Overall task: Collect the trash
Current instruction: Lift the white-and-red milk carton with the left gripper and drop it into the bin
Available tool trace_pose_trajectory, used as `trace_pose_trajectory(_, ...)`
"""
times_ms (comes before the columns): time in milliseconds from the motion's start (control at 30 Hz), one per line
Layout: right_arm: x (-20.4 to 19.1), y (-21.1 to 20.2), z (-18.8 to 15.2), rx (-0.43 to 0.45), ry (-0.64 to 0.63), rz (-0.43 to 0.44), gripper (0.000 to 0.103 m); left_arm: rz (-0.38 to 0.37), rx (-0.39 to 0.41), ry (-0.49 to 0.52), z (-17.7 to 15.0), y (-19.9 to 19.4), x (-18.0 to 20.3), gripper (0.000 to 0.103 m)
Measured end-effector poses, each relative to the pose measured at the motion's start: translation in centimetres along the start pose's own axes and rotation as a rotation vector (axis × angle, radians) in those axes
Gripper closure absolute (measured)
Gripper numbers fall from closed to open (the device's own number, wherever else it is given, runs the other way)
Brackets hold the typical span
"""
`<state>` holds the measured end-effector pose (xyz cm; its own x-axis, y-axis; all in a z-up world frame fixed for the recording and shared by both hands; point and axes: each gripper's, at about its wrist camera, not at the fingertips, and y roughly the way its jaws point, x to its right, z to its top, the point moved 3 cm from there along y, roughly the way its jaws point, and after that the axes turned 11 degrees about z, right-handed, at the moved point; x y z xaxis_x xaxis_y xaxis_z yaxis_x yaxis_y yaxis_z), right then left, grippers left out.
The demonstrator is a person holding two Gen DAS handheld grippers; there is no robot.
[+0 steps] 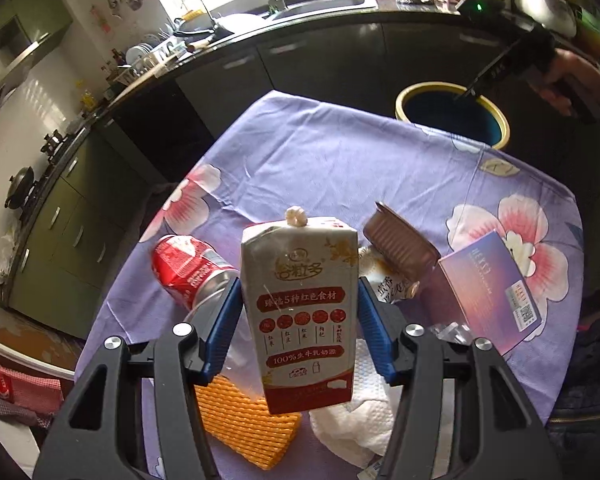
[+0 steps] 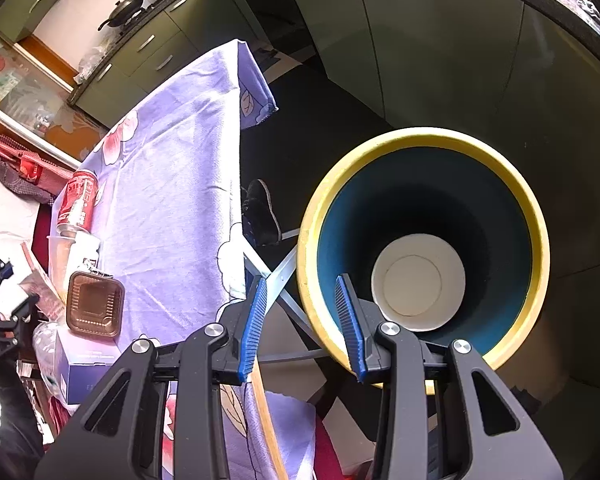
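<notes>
The table (image 1: pixel 340 152), covered by a floral cloth, carries the trash at its near edge. The yellow-rimmed bin (image 2: pixel 536 240) stands off the far corner (a white bowl (image 2: pixel 418 280) lies inside). The left gripper (image 1: pixel 298 308) is clenched on the milk carton (image 1: pixel 300 312), lifted clear of the cloth. The right gripper (image 2: pixel 302 320) hangs released, empty, over the bin's rim.

One carton (image 1: pixel 299 312), one can (image 1: pixel 188 270), one bin (image 2: pixel 424 240), two boxes (image 1: pixel 496 280).
</notes>
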<state>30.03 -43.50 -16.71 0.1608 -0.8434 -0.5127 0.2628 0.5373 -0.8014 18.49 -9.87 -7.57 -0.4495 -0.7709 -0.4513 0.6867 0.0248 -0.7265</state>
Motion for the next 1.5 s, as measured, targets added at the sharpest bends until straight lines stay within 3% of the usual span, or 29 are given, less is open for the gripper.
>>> trace_pose_trajectory(600, -0.6, -0.6, -0.7, 0.001, -0.024, 0.005, 0.067, 0.013, 0.078, -0.106, 1.5, -1.4, -2.2, 0.052)
trace_pose_trajectory(933, -0.6, -1.6, -1.1, 0.019, -0.034, 0.017, 0.067, -0.006, 0.109, -0.091, 3.7, -2.5, -1.7, 0.052)
trace_pose_trajectory(1100, 0.1, -3.4, -1.8, 0.056, -0.039, 0.023, 0.067, -0.049, 0.144, -0.061, 6.7, -3.5, -0.2, 0.052)
trace_pose_trajectory(1200, 1.2, -5.1, -2.6, 0.086, -0.042, 0.019, 0.067, -0.112, 0.151, -0.039, 9.5, -3.6, 1.6, 0.052)
trace_pose_trajectory(1500, 5.9, -11.4, -6.7, 0.202, -0.003, -0.038, 0.067, -0.3, 0.164, 0.099, 19.8, -0.1, 11.4, 0.052)
